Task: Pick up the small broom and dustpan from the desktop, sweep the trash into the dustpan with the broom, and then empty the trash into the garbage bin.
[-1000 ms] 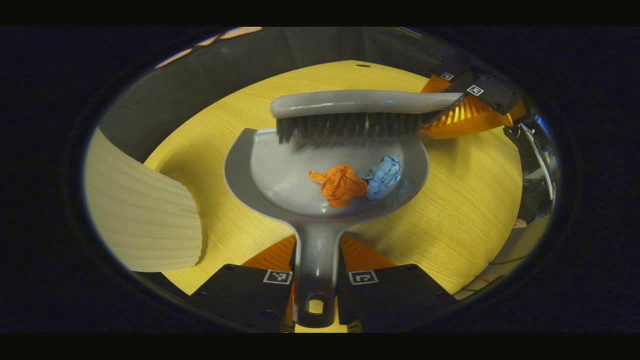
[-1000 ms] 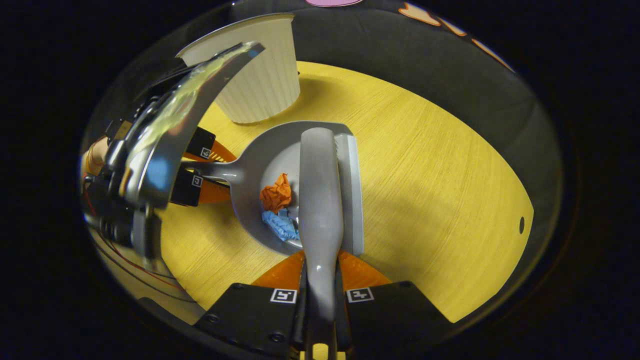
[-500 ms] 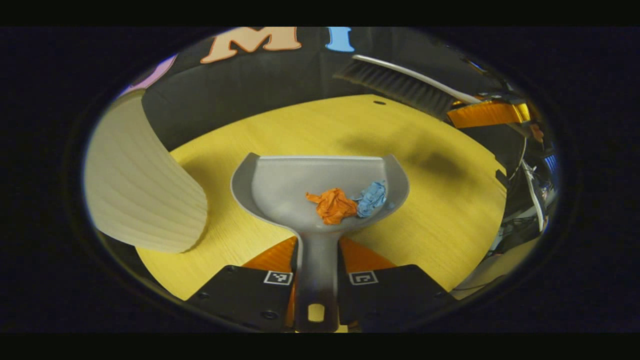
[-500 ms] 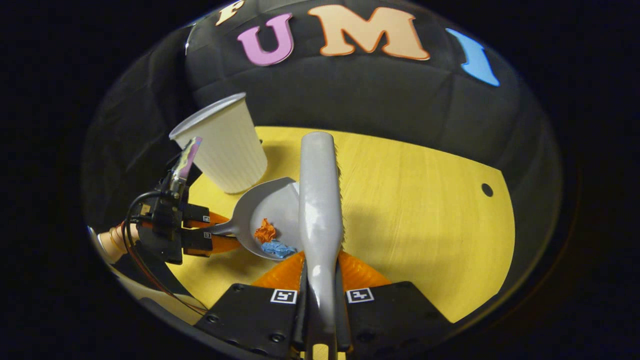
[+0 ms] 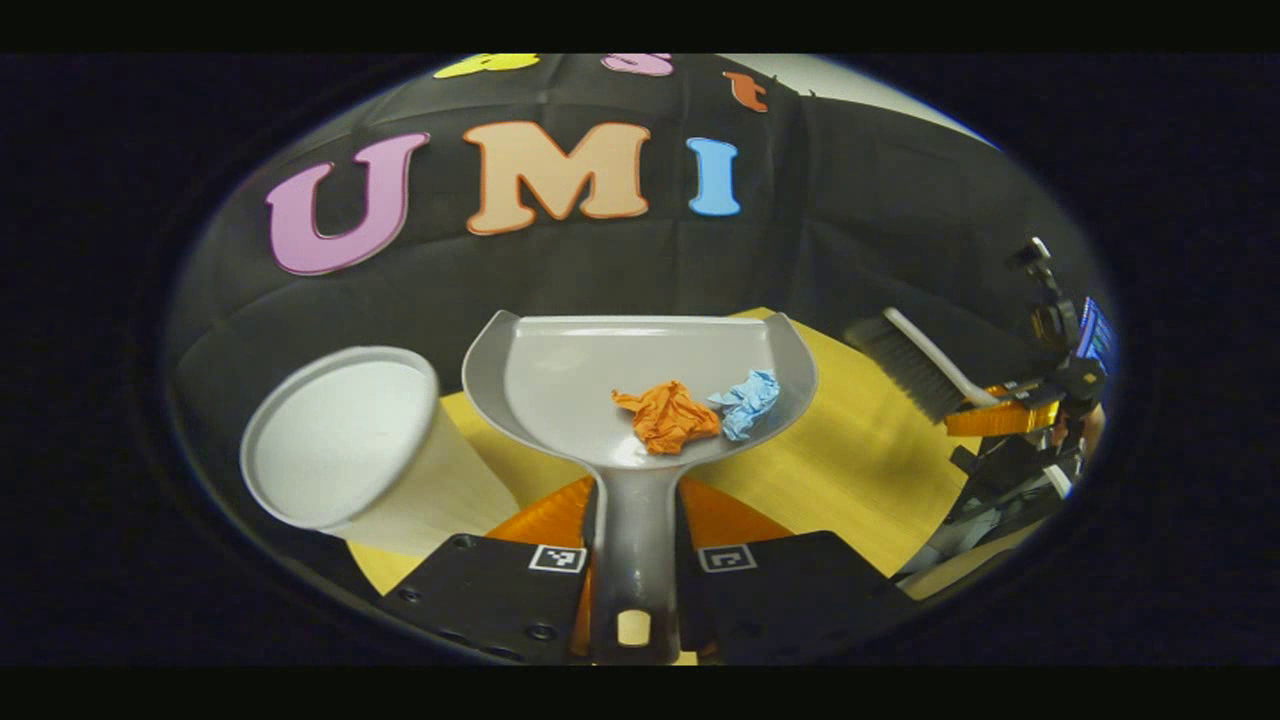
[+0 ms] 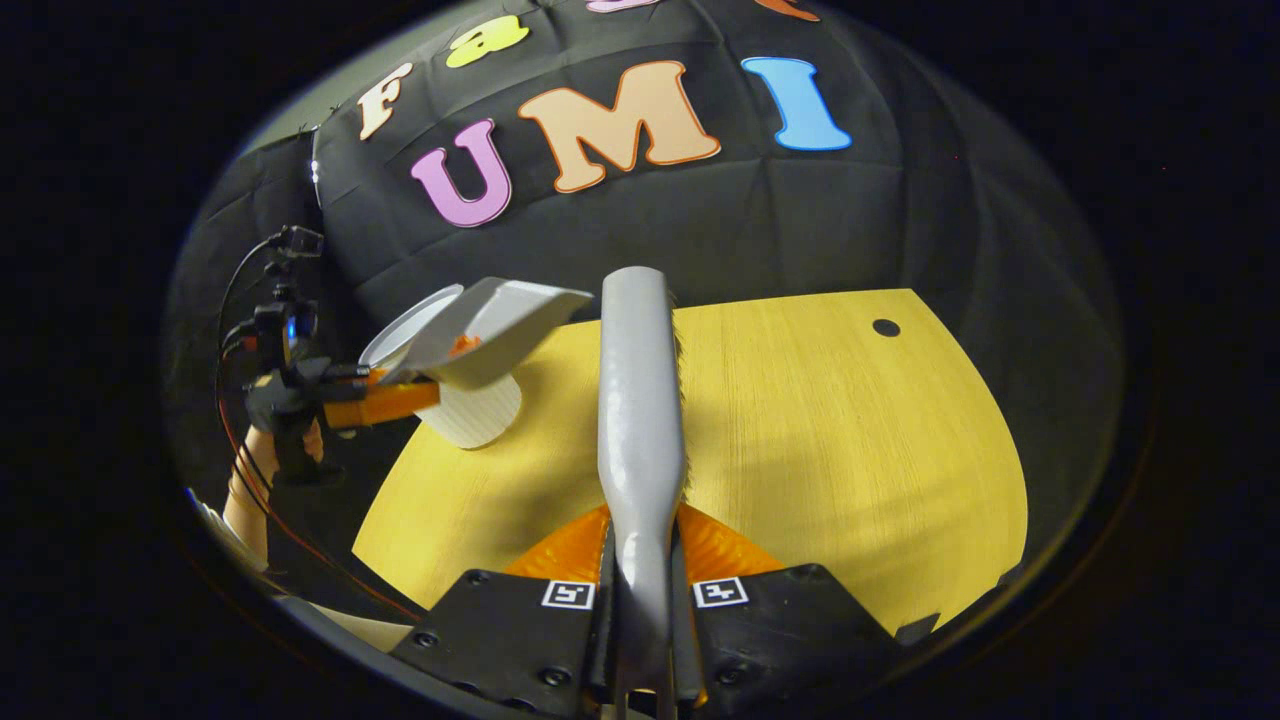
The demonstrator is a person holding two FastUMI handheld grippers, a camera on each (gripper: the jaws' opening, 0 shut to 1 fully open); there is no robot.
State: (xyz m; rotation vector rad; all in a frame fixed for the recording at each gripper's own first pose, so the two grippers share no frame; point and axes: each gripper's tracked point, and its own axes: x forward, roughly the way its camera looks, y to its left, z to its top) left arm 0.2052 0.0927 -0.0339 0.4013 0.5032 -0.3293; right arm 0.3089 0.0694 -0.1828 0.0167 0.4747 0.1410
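Note:
My left gripper is shut on the handle of the grey dustpan, which is lifted off the desk. An orange paper scrap and a blue paper scrap lie in the pan. The white ribbed garbage bin stands below and to the left of the pan, its mouth open. My right gripper is shut on the grey broom, held above the yellow desk. In the right gripper view the dustpan hangs over the bin. The broom shows far right in the left gripper view.
The yellow desk has a small round hole near its far edge. A person's hand holds the left gripper at the left of the right gripper view, with cables hanging below it. Black cloth walls the booth behind.
Both grippers have risen from the desk. The dustpan with the scraps has lifted to bin height, next to the bin's mouth. The broom has drawn away to the right.

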